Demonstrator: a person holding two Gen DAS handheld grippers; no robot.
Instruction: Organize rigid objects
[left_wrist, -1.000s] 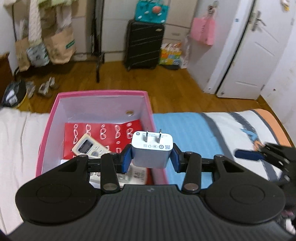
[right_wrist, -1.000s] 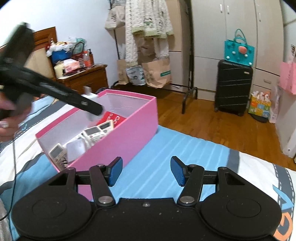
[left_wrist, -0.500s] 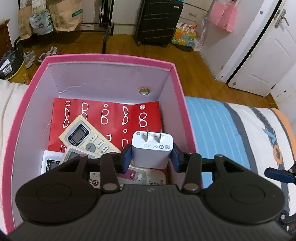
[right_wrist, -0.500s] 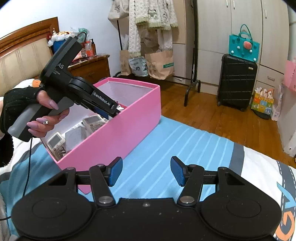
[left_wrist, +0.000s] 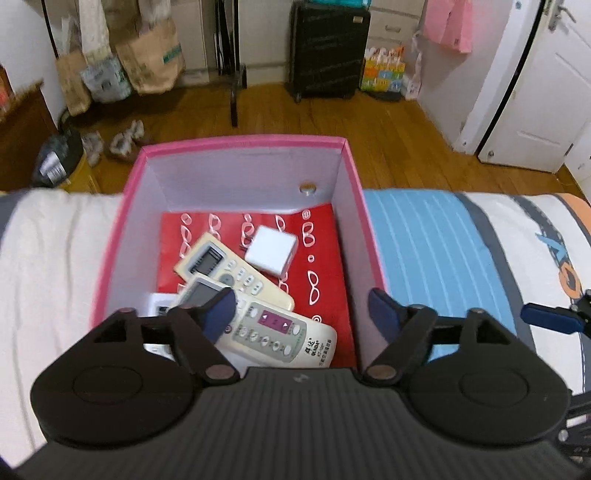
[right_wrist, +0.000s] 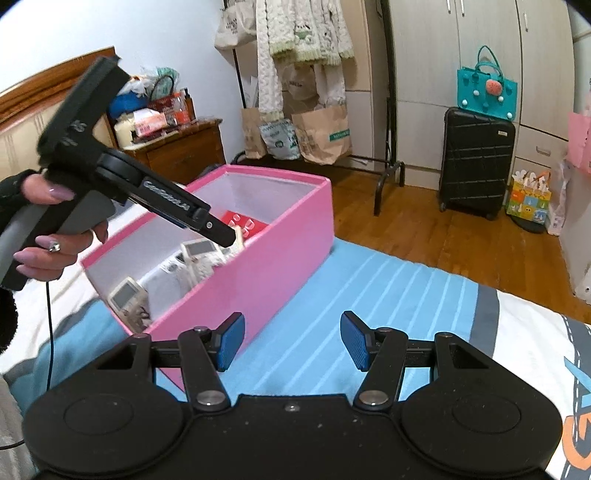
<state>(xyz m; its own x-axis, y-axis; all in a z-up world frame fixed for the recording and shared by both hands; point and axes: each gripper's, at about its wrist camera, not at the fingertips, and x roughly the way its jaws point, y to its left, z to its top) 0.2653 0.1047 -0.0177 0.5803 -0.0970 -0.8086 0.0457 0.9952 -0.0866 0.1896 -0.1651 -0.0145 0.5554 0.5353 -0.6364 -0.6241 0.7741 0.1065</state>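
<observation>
White charger (left_wrist: 271, 250) lies loose on red paper (left_wrist: 325, 266) inside the pink box (left_wrist: 354, 192) on the bed (left_wrist: 436, 236) — left tongs (left_wrist: 301, 312) opening above it, nothing between them; right tongs (right_wrist: 291, 339) parted and bare.

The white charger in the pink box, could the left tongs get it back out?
Probably yes. The white charger lies bare on the red sheet in the open-topped pink box, beside the remotes, with nothing covering it. The left tongs hang above the box, jaws opening and empty.
</observation>
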